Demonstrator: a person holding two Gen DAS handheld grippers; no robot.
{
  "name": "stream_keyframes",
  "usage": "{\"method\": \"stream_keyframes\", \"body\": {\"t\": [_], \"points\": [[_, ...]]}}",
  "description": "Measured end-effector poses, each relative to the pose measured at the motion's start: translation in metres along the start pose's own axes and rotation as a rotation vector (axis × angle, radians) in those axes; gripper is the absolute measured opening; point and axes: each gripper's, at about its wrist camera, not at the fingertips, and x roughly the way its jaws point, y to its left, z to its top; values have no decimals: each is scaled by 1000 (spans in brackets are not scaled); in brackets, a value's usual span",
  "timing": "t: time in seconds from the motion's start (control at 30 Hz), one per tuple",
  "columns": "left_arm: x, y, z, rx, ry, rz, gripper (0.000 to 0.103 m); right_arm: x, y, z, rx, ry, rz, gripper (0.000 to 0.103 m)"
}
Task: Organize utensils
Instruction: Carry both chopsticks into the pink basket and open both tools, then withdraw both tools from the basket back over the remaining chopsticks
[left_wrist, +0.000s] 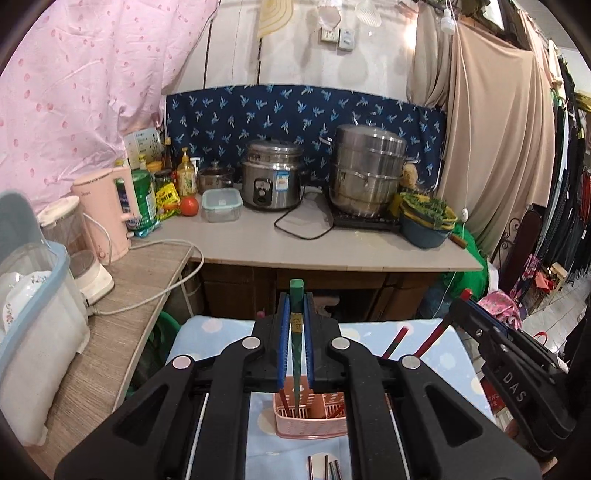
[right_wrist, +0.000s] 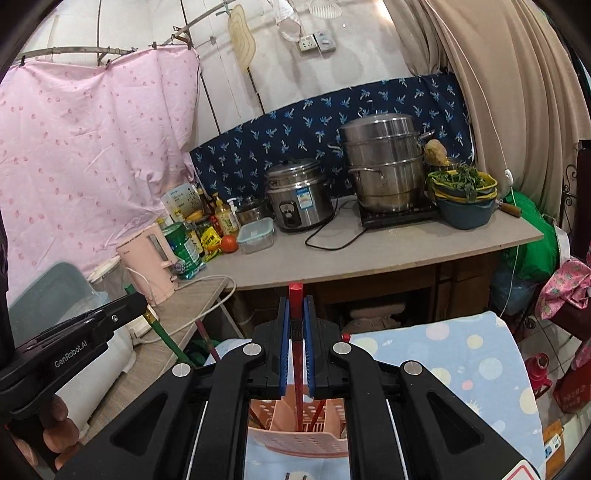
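Note:
My left gripper (left_wrist: 296, 314) is shut on a green chopstick (left_wrist: 296, 350) that stands upright with its tip inside the pink utensil basket (left_wrist: 314, 424). My right gripper (right_wrist: 296, 314) is shut on a red chopstick (right_wrist: 297, 354) whose tip reaches into the same basket (right_wrist: 303, 441). Other red chopsticks (left_wrist: 395, 341) lean in the basket. The right gripper shows in the left wrist view (left_wrist: 466, 295); the left gripper shows in the right wrist view (right_wrist: 138, 299). Metal utensil ends (left_wrist: 325, 467) lie on the blue dotted cloth (left_wrist: 218, 332) in front of the basket.
Behind is a kitchen counter (left_wrist: 332, 247) with a rice cooker (left_wrist: 271, 181), a steel steamer pot (left_wrist: 369, 170), a bowl of greens (left_wrist: 424, 221) and bottles. A pink kettle (left_wrist: 107, 206) and a dish box (left_wrist: 33, 314) stand on the left side table.

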Motion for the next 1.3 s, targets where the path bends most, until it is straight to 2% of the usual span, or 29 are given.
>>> {"method": "stream_keyframes", "body": {"t": [0.07, 0.13, 0.17, 0.2, 0.27, 0.3, 0.43, 0.57, 0.8, 1.3], "points": [[8, 2, -7, -3, 15, 1, 7, 6, -1, -8, -1, 26, -5, 8], [11, 4, -12, -6, 13, 8, 11, 2, -2, -12, 5, 17, -27, 16], [10, 5, -14, -6, 9, 11, 20, -1, -3, -13, 8, 14, -28, 21], [7, 6, -15, -5, 1, 15, 34, -5, -3, -13, 11, 10, -29, 27], [1, 6, -18, -4, -13, 37, 50, -15, -3, -12, 12, -4, -35, 34], [-4, 7, -18, -1, -18, 44, 53, -20, -2, -12, 10, -9, -34, 38], [-24, 8, -29, 29, -31, 58, 56, -49, 2, -20, -11, -26, -34, 44], [-40, 11, -45, 36, -6, 54, 60, -74, 6, -37, -22, -15, -25, 46], [-65, 18, -84, 24, 37, 55, 60, -110, 17, -86, -47, 31, -39, 51], [-94, 29, -181, -10, 147, 50, 60, -137, 17, -198, -96, 182, -103, 51]]}}
